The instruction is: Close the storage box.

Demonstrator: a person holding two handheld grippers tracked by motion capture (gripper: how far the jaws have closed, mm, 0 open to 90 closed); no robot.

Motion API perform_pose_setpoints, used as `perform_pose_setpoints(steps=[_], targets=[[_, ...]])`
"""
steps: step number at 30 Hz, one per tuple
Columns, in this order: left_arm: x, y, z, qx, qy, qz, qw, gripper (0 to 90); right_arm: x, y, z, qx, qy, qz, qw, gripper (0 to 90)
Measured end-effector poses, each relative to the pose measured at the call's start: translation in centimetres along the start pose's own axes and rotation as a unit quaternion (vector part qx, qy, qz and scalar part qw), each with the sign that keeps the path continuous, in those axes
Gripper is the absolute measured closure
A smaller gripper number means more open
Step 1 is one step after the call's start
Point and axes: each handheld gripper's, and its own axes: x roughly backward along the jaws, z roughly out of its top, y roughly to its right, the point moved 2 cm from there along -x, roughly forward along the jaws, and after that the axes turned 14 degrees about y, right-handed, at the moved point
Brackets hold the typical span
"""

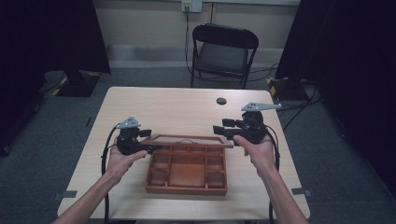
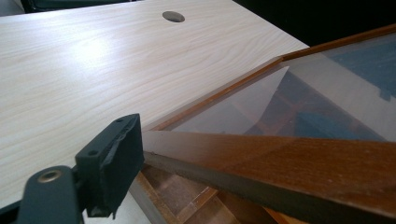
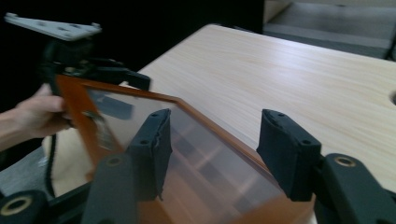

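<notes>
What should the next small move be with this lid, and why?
Probably close the right gripper onto the lid frame. Its jaws straddle the glazed lid's edge with a gap showing at the pads, while the lid is tilted up over the wooden box. The left gripper is at the lid's other end, its visible pad beside the frame, so the lid looks loosely supported.

Box (image 1: pixel 187 173) on surface (image 1: pixel 163 107) near front edge; lid (image 1: pixel 187 140) raised over its back; chair (image 1: pixel 223 53) behind surface.
</notes>
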Motion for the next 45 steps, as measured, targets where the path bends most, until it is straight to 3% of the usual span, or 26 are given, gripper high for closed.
perform_pose_setpoints(steps=[8, 15, 24, 32, 40, 45], targets=[[0.1, 0.2, -0.5, -0.006, -0.003, -0.002, 1.0000, 15.8, -2.3, -3.7, 0.5, 0.008, -0.034, 0.082, 0.9960, 59.8], [0.2, 0.3, -0.5, -0.006, 0.002, 0.000, 1.0000, 16.1, -3.5, -5.1, 0.0, 0.004, -0.067, 0.129, 0.9894, 74.8], [0.3, 0.4, -0.7, -0.008, 0.001, 0.001, 1.0000, 16.2, -4.9, -5.4, -0.8, -0.007, -0.088, 0.130, 0.9876, 82.0], [0.4, 0.4, -0.7, -0.007, 0.001, 0.000, 1.0000, 16.1, -5.3, -5.2, -1.1, -0.021, -0.090, 0.139, 0.9859, 81.5], [0.3, 0.4, -0.7, -0.010, -0.002, 0.002, 1.0000, 16.5, -5.9, -5.4, -1.4, -0.022, -0.103, 0.145, 0.9838, 81.0], [0.4, 0.4, -0.8, -0.011, -0.003, -0.001, 0.9999, 16.4, -5.9, -5.7, -1.4, -0.014, -0.106, 0.141, 0.9842, 81.6]])
